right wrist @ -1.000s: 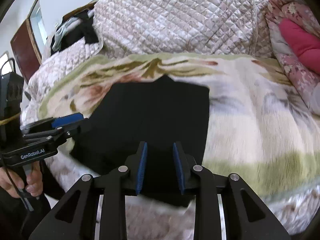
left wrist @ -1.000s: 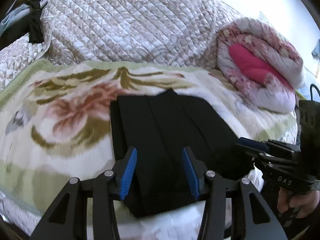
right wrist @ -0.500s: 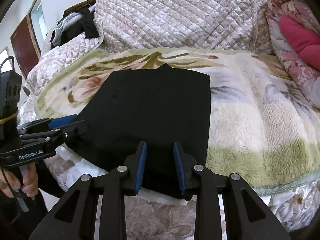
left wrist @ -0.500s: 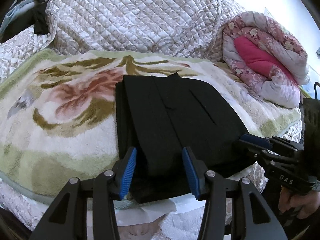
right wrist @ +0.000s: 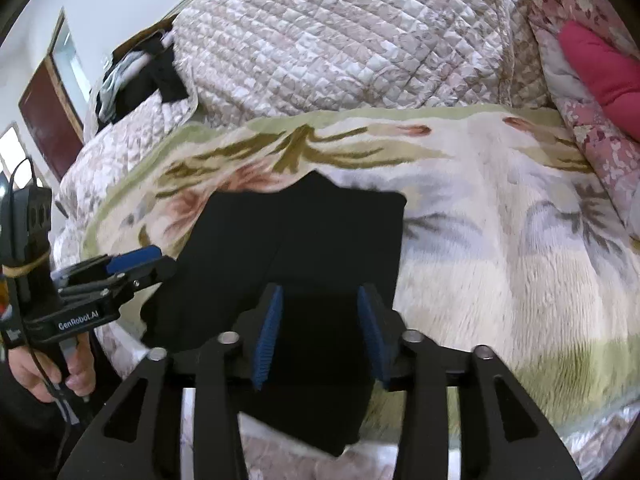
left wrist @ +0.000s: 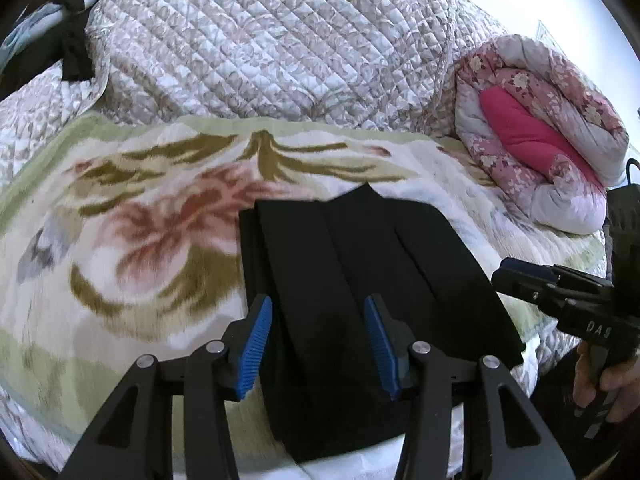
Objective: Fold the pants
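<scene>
The folded black fabric pants (left wrist: 360, 280) are lying flat in a rectangle on the cream fleece blanket with a pink and olive flower print (left wrist: 132, 240), their near edge hanging over the front edge of the bed. The left gripper (left wrist: 318, 344) is hovering above that near edge with its blue-padded jaws released and gripping nothing. The right gripper (right wrist: 320, 328) is hovering over the pants too, its jaws opening, pads clear of the cloth. Behind, a quilted beige bedspread (left wrist: 260, 48) is bulging, and a rolled pink floral comforter (left wrist: 536, 132) is lying at the right.
</scene>
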